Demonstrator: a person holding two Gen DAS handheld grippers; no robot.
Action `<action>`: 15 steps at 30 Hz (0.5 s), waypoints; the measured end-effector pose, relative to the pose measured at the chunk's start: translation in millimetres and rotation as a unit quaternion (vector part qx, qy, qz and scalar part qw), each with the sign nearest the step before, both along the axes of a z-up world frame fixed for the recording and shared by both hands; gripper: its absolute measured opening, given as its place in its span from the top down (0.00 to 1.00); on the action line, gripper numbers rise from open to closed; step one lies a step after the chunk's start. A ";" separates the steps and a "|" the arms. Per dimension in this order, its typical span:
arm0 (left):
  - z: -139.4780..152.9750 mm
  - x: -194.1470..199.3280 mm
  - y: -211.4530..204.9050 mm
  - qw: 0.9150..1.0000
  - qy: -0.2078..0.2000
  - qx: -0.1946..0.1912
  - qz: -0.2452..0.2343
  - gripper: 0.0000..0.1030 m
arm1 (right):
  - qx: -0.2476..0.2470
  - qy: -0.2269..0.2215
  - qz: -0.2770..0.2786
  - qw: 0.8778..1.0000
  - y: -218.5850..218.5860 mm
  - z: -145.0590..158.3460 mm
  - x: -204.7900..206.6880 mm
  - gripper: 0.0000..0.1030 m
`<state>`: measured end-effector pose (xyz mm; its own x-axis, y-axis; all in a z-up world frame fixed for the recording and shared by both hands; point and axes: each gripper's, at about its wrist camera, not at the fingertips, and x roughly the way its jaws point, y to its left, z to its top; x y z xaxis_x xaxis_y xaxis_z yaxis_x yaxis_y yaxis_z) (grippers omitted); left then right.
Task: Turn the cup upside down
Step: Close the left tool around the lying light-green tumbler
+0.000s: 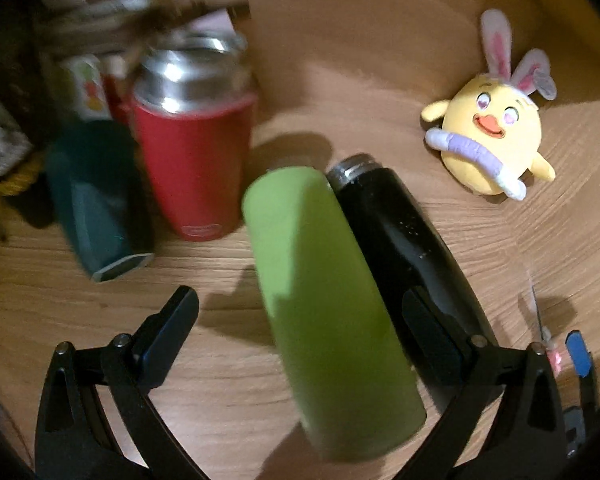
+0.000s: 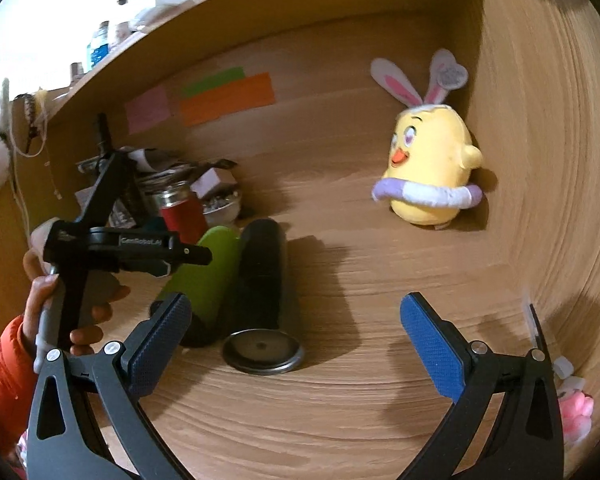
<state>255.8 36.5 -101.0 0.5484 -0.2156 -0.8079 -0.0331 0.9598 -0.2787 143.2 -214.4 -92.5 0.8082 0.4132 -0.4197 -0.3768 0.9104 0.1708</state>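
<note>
Where wood-grain desk [image 2: 340, 400] fills the frame, walls box it. Both grippers [image 1: 300, 320] [image 2: 296, 332] gape wide, holding nothing. Green cup [image 1: 324, 300] and black bottle [image 1: 400, 240] lie touching at centre.

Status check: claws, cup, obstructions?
Left claw open, straddling green cup. Right claw open, empty. Cup lying on its side, black flask touching alongside. Red tumbler close behind.

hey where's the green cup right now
The green cup lies on its side on the wooden desk, touching the black bottle on its right, between the open left gripper's fingers, with the red tumbler behind.
</note>
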 end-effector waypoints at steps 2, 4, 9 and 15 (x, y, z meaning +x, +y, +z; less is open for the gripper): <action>-9.6 8.0 -2.1 1.000 0.020 -0.018 -0.013 0.21 | 0.004 0.004 -0.004 1.000 -3.3 -2.3 3.0 0.00; -17.3 12.5 -2.8 0.999 0.035 -0.033 -0.014 0.24 | 0.006 0.007 -0.006 1.000 -5.4 -3.9 5.0 0.00; -21.7 9.0 -4.9 0.998 0.037 -0.053 -0.009 0.30 | 0.008 0.010 -0.006 1.000 -5.3 -5.5 5.5 0.00; -19.3 -17.0 3.6 0.997 0.035 -0.064 0.000 0.36 | 0.002 0.002 -0.003 1.000 -1.2 -2.0 -1.9 0.00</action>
